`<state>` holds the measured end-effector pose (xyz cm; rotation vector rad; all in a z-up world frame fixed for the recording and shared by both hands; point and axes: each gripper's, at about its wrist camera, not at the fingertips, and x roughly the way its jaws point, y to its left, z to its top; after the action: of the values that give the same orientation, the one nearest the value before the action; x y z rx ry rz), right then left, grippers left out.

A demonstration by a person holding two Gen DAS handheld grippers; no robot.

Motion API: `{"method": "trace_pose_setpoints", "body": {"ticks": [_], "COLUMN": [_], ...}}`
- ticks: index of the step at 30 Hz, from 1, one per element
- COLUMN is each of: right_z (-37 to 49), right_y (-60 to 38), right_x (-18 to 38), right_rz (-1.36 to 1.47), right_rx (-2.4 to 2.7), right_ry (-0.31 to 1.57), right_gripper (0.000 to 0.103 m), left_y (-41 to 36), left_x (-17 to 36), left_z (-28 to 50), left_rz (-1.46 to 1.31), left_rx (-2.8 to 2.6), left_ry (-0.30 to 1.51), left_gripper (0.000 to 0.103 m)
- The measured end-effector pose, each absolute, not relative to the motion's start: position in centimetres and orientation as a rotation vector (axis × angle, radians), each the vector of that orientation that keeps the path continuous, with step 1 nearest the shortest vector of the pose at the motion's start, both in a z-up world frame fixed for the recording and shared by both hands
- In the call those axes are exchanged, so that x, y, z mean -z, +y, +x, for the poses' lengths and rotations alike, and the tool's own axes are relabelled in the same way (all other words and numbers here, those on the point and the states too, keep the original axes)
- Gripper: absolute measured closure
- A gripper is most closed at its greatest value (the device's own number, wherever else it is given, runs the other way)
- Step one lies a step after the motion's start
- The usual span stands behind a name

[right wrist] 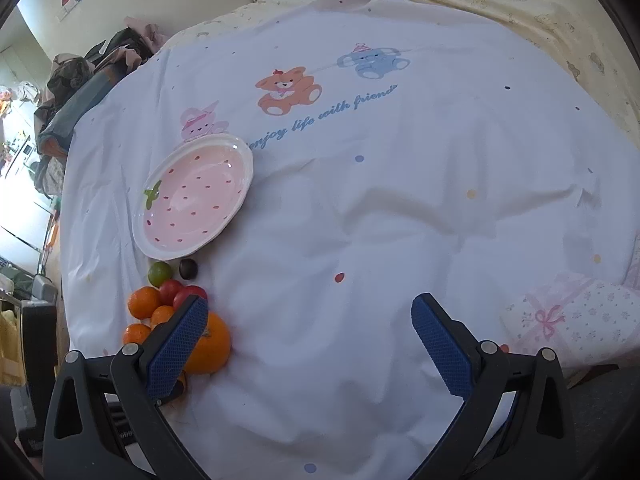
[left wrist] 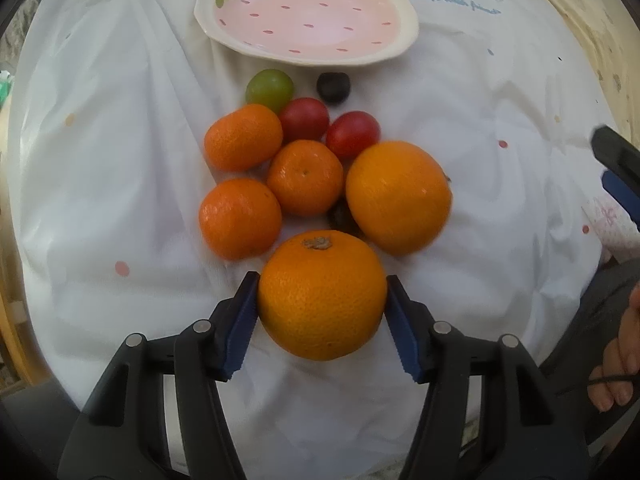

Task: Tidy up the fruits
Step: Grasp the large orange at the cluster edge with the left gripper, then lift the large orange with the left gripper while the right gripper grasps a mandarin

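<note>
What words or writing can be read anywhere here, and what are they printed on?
"enjoy life with friend": blue script on the white sheet, under the printed bears; the end is unclear.
In the left wrist view the same line shows only partly and blurred.
The strawberry plate and the fruits carry no writing.

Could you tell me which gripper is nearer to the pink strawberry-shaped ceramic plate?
Neither is close. The left gripper sits at the near end of the fruit pile, clamped on a large orange, directly below the plate. The right gripper hangs open, off to its right.
</note>
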<state>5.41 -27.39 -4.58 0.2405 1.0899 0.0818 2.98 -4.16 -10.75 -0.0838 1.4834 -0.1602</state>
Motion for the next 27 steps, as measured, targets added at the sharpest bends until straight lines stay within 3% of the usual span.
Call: {"method": "trace_pose_setpoints", "body": {"ticks": [5, 14, 27], "right_z": [5.2, 5.0, 6.3], "right_y": [-27.2, -26.9, -22.1], "right_x": [4.5, 5.0, 7.5], "right_rz": [0.23, 0.227, 0.233], "right_rx": [-0.088, -0.093, -0.382], "right_ry": [1.082, 1.107, 1.258], "right_gripper": [0.0, 0.0, 0.0], "left_y": [-4.0, -0.3, 1.8], "left_x": [7.8, 1.8, 2.9], "left_z": [1.4, 1.7, 3.3], "left_rz": [-0.096, -0.109, -0.111], "left_rx": [0.187, 0.12, 0.04], "left_ry": [1.457, 1.241, 1.176], "left_gripper": [0.047, 0.047, 0.047]}}
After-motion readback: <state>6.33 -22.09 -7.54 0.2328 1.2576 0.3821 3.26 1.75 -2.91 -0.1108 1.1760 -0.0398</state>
